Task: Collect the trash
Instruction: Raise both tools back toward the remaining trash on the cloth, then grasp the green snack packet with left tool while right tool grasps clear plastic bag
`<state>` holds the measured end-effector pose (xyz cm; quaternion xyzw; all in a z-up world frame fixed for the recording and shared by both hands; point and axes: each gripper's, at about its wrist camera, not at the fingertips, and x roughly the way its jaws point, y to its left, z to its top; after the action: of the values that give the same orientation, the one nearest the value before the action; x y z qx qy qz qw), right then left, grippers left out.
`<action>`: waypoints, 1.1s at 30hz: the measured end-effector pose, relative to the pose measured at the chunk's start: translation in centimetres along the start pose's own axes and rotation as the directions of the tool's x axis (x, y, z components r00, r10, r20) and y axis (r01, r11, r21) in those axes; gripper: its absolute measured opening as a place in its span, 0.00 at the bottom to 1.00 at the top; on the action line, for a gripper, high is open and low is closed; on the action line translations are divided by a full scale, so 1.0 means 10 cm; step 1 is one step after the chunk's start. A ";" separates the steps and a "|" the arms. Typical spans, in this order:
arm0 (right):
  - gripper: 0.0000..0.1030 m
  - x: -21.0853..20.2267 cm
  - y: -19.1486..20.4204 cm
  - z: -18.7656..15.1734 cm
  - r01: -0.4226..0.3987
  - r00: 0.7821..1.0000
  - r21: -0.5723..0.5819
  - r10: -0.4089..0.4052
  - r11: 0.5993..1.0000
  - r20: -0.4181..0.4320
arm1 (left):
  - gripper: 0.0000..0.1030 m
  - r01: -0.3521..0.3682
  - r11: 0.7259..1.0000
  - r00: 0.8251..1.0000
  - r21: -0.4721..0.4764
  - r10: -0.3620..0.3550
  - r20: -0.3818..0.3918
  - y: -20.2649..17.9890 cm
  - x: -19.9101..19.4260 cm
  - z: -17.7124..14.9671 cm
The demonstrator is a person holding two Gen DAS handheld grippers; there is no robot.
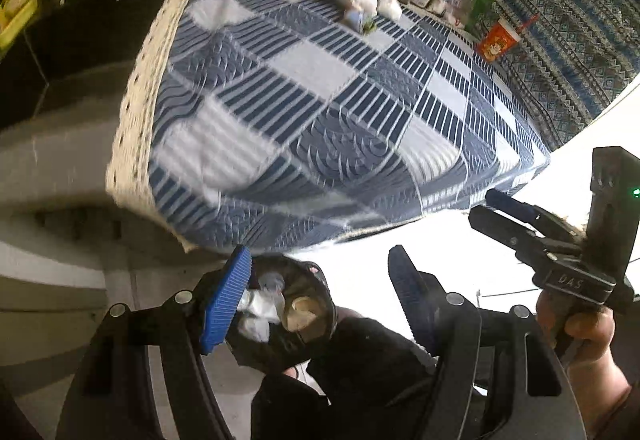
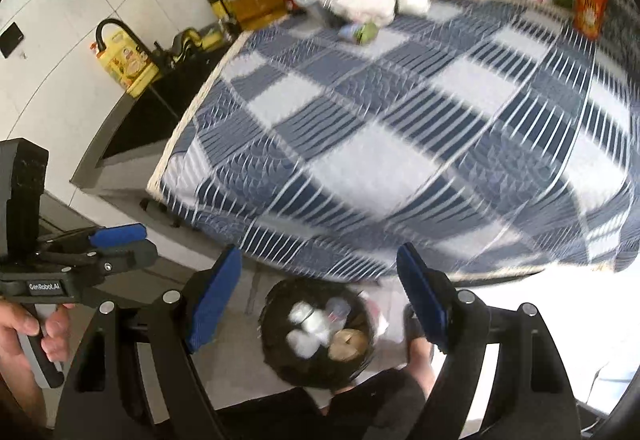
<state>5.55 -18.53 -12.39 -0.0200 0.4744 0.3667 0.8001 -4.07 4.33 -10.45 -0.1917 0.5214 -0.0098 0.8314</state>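
Checked tablecloth (image 2: 400,127) – 1 bin (image 2: 276,304), 2 claws empty, apart.

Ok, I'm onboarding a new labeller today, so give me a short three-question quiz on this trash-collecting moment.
1. True or false: the left gripper and the right gripper are both open with nothing between their fingers.
2. Where is the trash bin? A) on the table B) on the floor below the table's near edge C) in the sink
3. Fill in: the small toppled bottle lies on the checked tablecloth near the ____ edge of the table.

Key: 1 true; 2 B; 3 far. The bin already holds white crumpled pieces and a brown round item.
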 end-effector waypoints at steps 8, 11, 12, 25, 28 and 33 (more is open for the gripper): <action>0.78 -0.04 -0.49 0.72 0.028 0.999 -0.106 -0.023 0.994 0.044 | 0.67 -0.051 0.999 0.998 -0.016 0.052 0.043 -0.21 0.09 0.57; 0.83 -0.02 -0.68 1.00 0.007 0.999 -0.136 -0.001 0.991 0.044 | 0.67 -0.067 0.997 0.997 -0.036 0.069 0.045 -0.28 0.18 0.81; 0.83 -0.01 -0.74 1.12 -0.007 0.999 -0.158 0.015 0.987 0.048 | 0.67 -0.071 0.997 0.996 -0.038 0.073 0.044 -0.30 0.19 0.88; 0.87 0.40 -1.23 2.16 -0.084 0.995 -0.360 0.099 0.929 0.022 | 0.75 -0.154 0.985 0.987 -0.072 0.156 0.026 -0.69 0.71 1.83; 0.87 0.55 -1.34 2.34 -0.108 0.992 -0.398 0.122 0.911 0.010 | 0.76 -0.163 0.983 0.986 -0.089 0.166 0.025 -0.74 0.84 1.99; 0.87 0.76 -1.45 2.54 -0.145 0.988 -0.455 0.153 0.878 -0.018 | 0.76 -0.172 0.979 0.985 -0.111 0.174 0.011 -0.81 1.06 2.22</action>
<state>35.36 -15.20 -8.89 -0.1671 0.3680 0.5281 0.7468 21.61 1.36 -8.40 -0.1910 0.5274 0.0931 0.8227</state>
